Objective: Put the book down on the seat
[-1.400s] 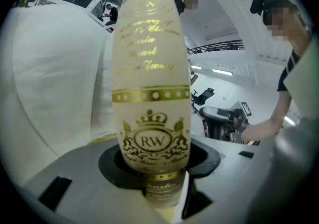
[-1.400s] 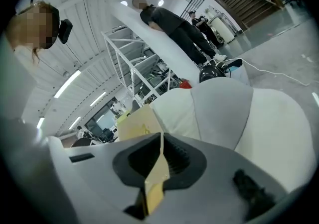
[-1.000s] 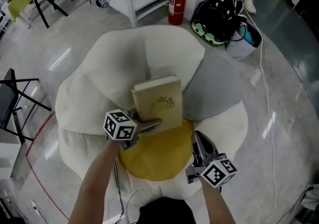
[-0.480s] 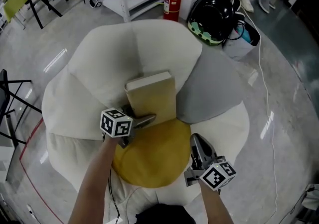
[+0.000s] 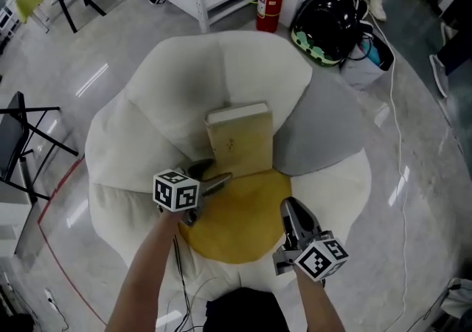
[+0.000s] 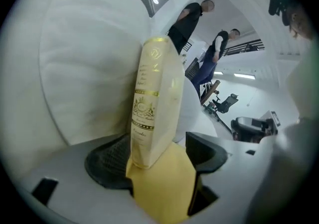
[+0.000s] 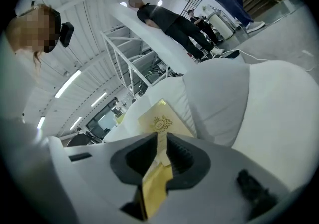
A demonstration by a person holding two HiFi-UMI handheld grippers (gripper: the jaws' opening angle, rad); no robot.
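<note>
Centre frame: book (image 5: 240,140) leans on seat (image 5: 184,94) back, lower edge between your left gripper (image 5: 212,177) jaws, just opened wide, not pressing.

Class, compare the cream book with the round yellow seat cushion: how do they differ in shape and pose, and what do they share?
The book is rectangular; the yellow seat cushion is round. The book stands on edge, leaning on the white backrest; the cushion lies flat. The book is pale cream, the cushion deeper yellow. Both rest in the same chair.
</note>
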